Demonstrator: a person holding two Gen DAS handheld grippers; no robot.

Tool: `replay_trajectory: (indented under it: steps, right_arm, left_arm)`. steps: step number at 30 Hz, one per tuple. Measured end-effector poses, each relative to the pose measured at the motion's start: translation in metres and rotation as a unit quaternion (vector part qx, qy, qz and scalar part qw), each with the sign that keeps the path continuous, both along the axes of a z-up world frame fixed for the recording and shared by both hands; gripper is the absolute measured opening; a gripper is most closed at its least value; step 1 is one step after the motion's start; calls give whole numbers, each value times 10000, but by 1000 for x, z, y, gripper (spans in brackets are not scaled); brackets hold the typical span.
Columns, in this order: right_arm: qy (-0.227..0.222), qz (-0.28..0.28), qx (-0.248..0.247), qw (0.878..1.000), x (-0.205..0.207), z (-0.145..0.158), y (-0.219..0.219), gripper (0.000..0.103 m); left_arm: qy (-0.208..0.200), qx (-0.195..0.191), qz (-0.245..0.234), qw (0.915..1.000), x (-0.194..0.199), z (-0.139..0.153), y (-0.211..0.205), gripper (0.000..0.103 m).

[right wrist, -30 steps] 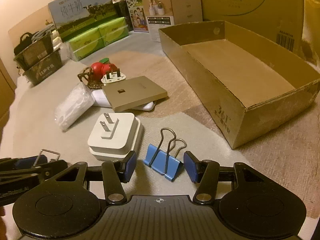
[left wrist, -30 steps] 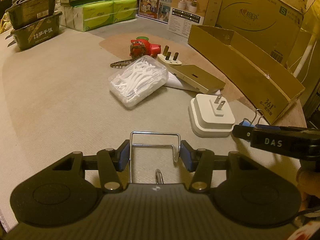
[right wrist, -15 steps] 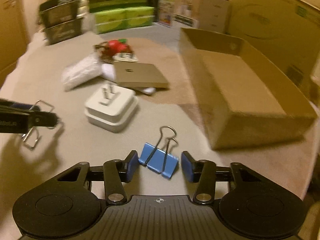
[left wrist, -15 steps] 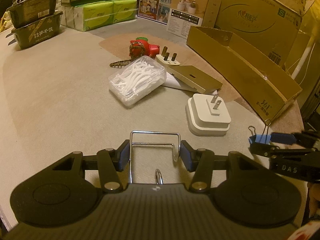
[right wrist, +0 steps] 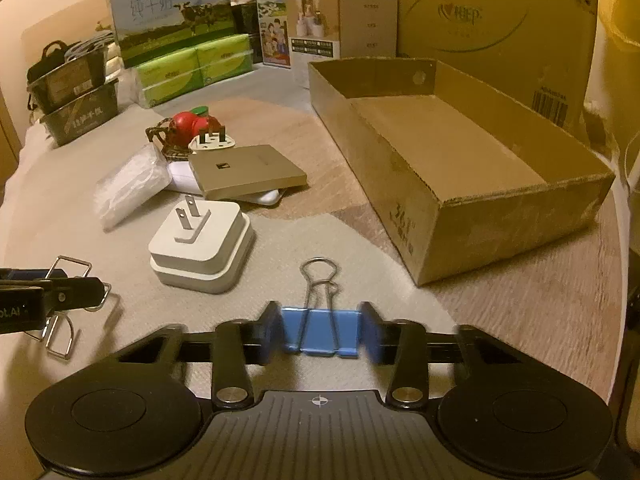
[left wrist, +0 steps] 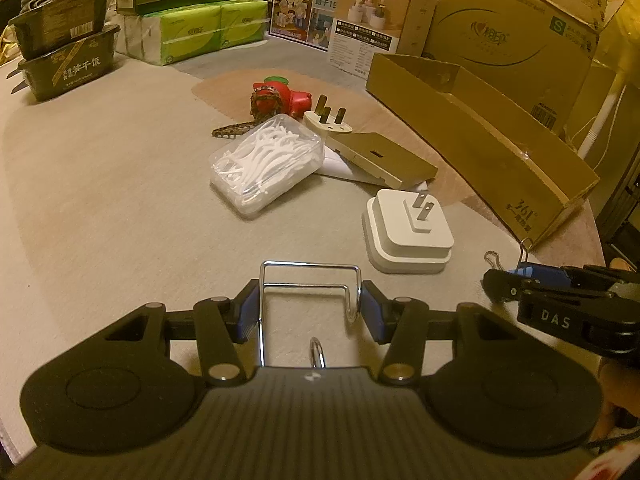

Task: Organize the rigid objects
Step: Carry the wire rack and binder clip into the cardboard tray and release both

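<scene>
My left gripper [left wrist: 308, 312] is shut on a metal wire clip [left wrist: 308, 280], held above the grey cloth; it also shows at the left of the right wrist view [right wrist: 68, 304]. My right gripper [right wrist: 320, 332] is shut on a blue binder clip [right wrist: 320, 330], its wire handles pointing forward; it shows at the right of the left wrist view [left wrist: 532, 272]. A white plug adapter [right wrist: 200, 248] lies between them. An open, empty cardboard box [right wrist: 452, 160] stands ahead to the right.
A clear box of floss picks [left wrist: 268, 164], a flat gold box [right wrist: 244, 172], a white three-pin plug [left wrist: 328, 124] and a red toy [left wrist: 280, 96] lie mid-table. Tissue packs [left wrist: 196, 32], cartons and black containers [left wrist: 60, 60] line the back.
My right gripper has closed on the blue binder clip, which now sits square between the pads, and the view has swung back. The left gripper still holds the wire clip.
</scene>
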State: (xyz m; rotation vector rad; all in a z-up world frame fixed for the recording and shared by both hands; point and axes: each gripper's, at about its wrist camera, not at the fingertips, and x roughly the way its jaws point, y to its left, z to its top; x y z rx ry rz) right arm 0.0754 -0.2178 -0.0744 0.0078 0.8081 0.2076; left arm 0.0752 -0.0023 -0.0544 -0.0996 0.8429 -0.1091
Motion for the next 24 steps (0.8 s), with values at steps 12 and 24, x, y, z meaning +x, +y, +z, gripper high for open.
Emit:
replay_trajectory:
  steps: [12,24]
  right_arm:
    - [-567,164,281,9979,-17,41,-13,40]
    - [-1015,-91,388,9940,-1,84,-78,40]
  left_arm:
    - [-324,116,-200,9992,-5,33,-20,49]
    - [-670,-156,-812,9943,25,74,-91,49]
